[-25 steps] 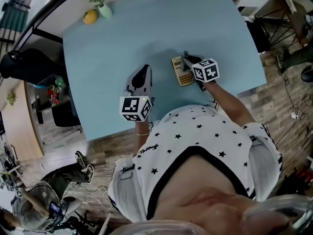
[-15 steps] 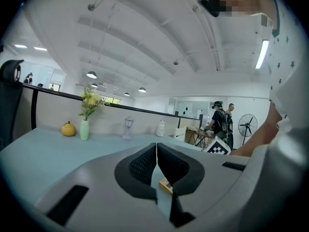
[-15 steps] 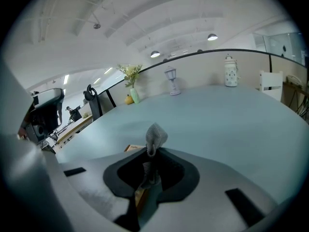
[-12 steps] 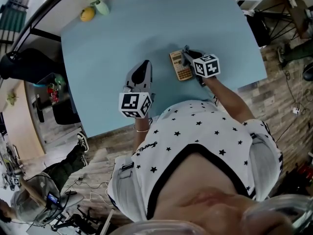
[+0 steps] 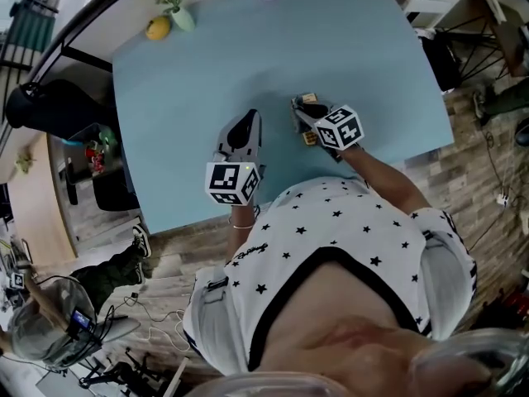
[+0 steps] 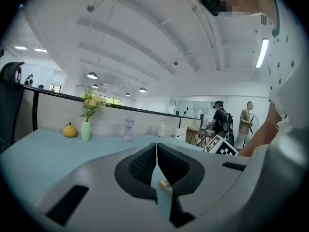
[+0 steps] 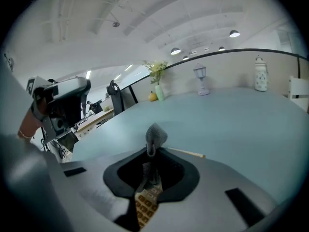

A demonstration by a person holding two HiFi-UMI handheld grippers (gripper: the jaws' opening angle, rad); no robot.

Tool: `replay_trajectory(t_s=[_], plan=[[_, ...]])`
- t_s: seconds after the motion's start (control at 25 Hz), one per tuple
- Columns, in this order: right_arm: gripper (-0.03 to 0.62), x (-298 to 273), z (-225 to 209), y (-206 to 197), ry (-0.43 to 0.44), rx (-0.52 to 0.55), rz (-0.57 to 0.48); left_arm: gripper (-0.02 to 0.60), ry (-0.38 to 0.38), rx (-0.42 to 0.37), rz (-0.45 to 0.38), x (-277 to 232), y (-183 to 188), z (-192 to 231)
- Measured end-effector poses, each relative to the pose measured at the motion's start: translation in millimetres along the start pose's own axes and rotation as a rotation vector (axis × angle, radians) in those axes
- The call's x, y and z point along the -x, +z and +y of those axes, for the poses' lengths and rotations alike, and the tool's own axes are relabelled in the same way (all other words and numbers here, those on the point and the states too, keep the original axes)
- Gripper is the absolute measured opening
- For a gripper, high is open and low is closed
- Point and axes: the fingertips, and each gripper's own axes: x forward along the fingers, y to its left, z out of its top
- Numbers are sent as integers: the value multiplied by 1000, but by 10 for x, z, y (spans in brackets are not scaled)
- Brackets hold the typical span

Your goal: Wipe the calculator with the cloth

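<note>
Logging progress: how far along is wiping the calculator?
Done: the cloth is pinched in the right tongs. In hand: they hold it over the calculator, keys showing below. Left: the wiping itself; how much is wiped can't be told. The left tongs are shut, empty.

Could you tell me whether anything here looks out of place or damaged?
Nothing stands out: the right gripper holds the cloth over the calculator on the table, and the left gripper is shut, empty.

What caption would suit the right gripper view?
Right claw pinches a grey cloth over the calculator on a pale blue table.
</note>
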Motion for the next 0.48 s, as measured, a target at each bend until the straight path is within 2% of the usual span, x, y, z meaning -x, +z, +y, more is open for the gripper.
replay_trajectory(t_s=[0.16, 0.48], plan=[[49, -55, 78, -148, 16, 19, 38, 31, 7, 0, 4, 22, -9, 7], [51, 20, -70, -106, -19, 3, 27, 31, -1, -6, 4, 29, 15, -46]])
